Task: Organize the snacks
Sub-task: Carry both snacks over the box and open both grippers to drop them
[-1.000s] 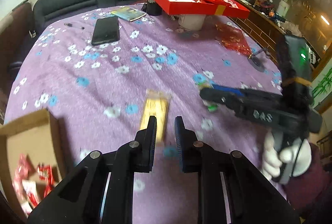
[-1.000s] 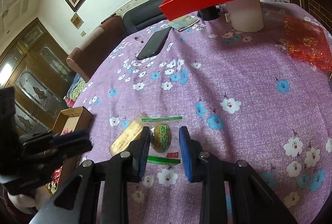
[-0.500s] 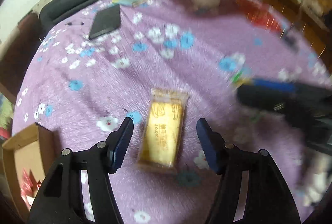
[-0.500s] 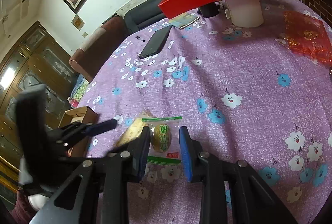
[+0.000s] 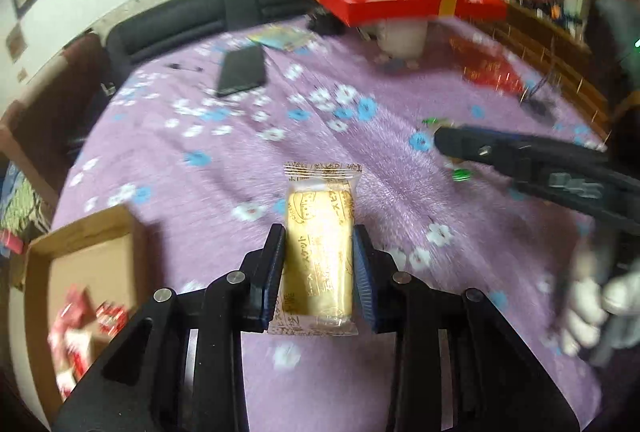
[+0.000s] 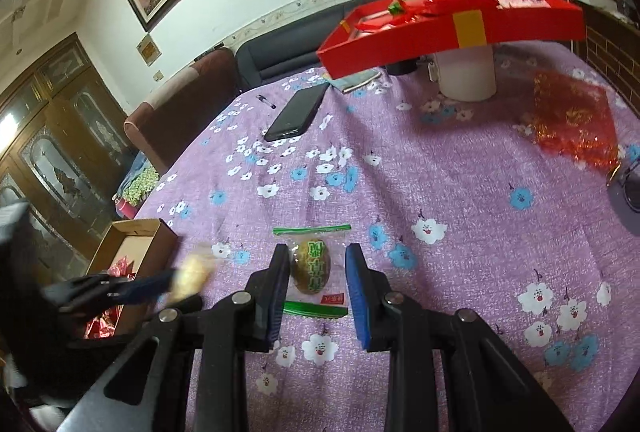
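My left gripper [image 5: 319, 264] is shut on a yellow biscuit packet [image 5: 320, 240] and holds it above the purple flowered tablecloth [image 5: 248, 160]. In the right wrist view the packet [image 6: 192, 274] shows blurred at the left gripper's tips. My right gripper [image 6: 317, 272] is open, its fingers on either side of a green-wrapped round snack [image 6: 311, 266] that lies on the cloth. A cardboard box [image 5: 80, 272] with red-wrapped snacks sits at the left; it also shows in the right wrist view [image 6: 128, 252].
A red gift tray [image 6: 452, 28] with snacks rests on a white cylinder [image 6: 466, 76] at the back. A black phone [image 6: 296, 112], a pen [image 6: 266, 102] and a red foil bag [image 6: 572, 120] lie on the cloth. A sofa [image 5: 192, 16] stands behind.
My left gripper opened over the biscuit packet, then shut on it and lifted it. My right gripper has opened a little around the green snack.
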Demonstrator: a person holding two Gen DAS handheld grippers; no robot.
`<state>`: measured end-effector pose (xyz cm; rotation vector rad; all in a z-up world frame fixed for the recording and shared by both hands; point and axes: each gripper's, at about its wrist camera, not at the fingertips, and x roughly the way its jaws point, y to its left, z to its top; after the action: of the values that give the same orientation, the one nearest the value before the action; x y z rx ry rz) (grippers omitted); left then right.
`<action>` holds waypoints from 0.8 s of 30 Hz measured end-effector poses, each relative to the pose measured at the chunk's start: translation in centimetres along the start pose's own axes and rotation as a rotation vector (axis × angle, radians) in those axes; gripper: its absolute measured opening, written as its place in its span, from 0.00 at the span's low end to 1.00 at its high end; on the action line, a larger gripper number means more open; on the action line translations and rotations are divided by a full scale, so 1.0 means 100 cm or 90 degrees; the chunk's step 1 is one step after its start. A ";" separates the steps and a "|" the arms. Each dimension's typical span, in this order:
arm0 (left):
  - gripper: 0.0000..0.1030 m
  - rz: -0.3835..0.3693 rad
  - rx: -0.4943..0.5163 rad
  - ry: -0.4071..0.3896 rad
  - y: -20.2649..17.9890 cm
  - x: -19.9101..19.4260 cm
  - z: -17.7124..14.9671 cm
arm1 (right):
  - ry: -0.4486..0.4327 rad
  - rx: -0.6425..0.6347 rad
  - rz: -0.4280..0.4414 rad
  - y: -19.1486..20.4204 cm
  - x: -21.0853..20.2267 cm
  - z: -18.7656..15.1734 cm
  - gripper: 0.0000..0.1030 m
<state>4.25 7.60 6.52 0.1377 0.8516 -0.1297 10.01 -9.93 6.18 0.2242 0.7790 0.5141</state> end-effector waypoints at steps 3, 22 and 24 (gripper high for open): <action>0.32 0.022 -0.028 -0.034 0.024 -0.037 -0.016 | -0.003 -0.023 0.001 0.012 -0.001 -0.004 0.30; 0.32 0.128 -0.292 -0.049 0.195 -0.097 -0.137 | 0.120 -0.218 0.174 0.236 0.046 -0.061 0.30; 0.32 0.119 -0.306 -0.049 0.200 -0.098 -0.142 | 0.127 -0.235 0.171 0.253 0.056 -0.068 0.30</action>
<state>-9.24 30.25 6.04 -0.2372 0.7685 0.2441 -0.57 14.58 7.57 -0.0683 0.8371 0.9337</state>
